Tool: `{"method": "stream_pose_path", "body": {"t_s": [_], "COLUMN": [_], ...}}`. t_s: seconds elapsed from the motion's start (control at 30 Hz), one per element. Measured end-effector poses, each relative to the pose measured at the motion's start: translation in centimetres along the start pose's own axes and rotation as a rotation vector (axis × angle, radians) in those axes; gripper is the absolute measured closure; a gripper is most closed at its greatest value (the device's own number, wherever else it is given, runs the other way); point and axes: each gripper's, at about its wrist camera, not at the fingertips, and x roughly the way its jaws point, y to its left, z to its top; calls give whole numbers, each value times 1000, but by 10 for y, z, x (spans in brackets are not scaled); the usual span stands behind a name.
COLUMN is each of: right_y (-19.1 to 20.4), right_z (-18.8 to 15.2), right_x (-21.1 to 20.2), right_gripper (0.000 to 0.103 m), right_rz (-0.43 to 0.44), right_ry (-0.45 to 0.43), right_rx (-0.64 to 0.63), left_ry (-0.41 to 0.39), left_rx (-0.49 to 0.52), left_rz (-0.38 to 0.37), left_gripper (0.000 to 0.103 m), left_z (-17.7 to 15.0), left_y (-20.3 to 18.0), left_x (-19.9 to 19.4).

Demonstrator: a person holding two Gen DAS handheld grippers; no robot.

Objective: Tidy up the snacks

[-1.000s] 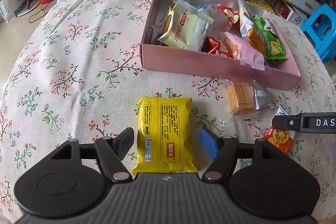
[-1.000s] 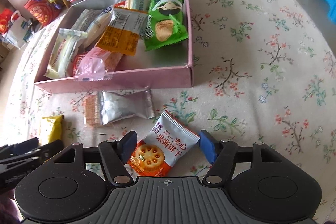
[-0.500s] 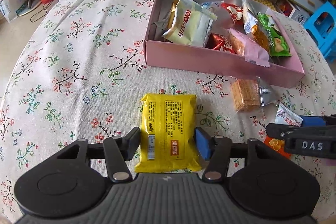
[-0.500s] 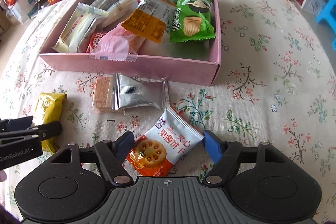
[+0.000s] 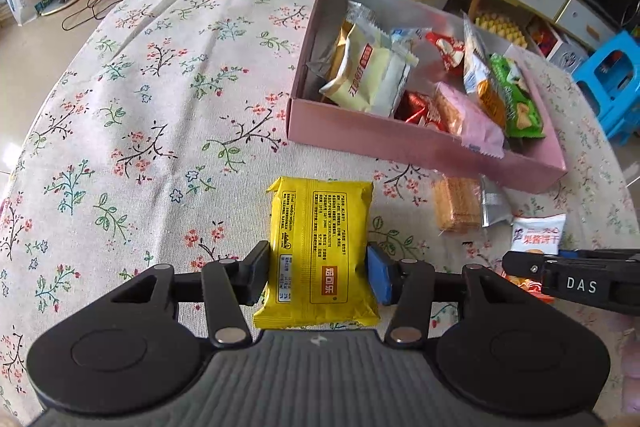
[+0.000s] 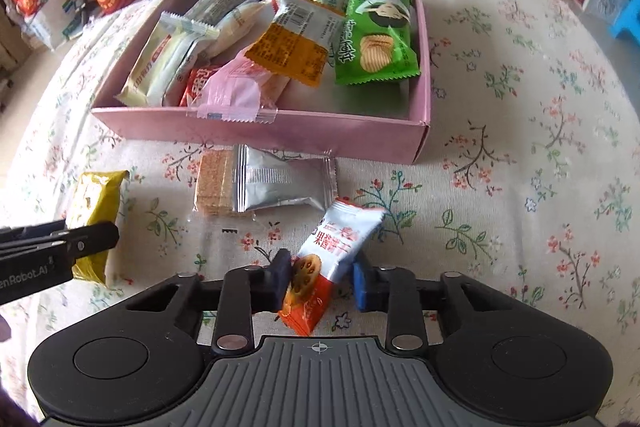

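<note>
A yellow snack packet (image 5: 320,227) lies on the floral tablecloth. My left gripper (image 5: 319,277) straddles its near end; the jaws are closing and both pads touch its sides. In the right wrist view the same packet (image 6: 96,203) sits at the left. My right gripper (image 6: 320,279) is shut on a white-and-orange cookie packet (image 6: 340,239), which is squeezed and tipped on edge between the pads. Just behind stands a pink box (image 6: 280,135) holding several snack packets. A silver wafer pack (image 6: 260,183) lies in front of the box.
The pink box (image 5: 400,143) sits to the right of the table's middle, and the wafer pack (image 5: 456,205) lies near its front wall. A blue stool (image 5: 612,83) stands past the right table edge. Drawers and bags line the far wall.
My left gripper's jaws have narrowed onto the yellow packet's sides. My right gripper's jaws have shut on the cookie packet, which has turned from flat to standing on edge.
</note>
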Motion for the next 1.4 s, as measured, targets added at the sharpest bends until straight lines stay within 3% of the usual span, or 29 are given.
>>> {"method": "stream_pose_path", "body": {"t_s": [0.27, 0.93, 1.1, 1.17, 1.2, 1.4], "right_y": [-7, -35, -47, -47, -45, -29], "right_z": [4, 17, 16, 15, 13, 9], "right_x": [-8, -40, -30, -22, -19, -2], "right_gripper": [89, 98, 75, 45, 40, 38], "right_rz": [36, 151, 115, 94, 75, -3], "right_ry": [-11, -72, -34, -9, 1, 31], "right_rx": [33, 153, 201, 196, 187, 96], "left_ry": [-27, -61, -50, -43, -40, -29], "left_rx": [-14, -55, -44, -36, -33, -14], "left_rz": [-25, -75, -65, -58, -55, -46], "left_gripper": [56, 56, 56, 56, 56, 56], "left_z": [3, 10, 9, 8, 8, 6], "left_y": [8, 10, 5, 3, 1, -7], "left_x": [-10, -20, -16, -13, -13, -9]}}
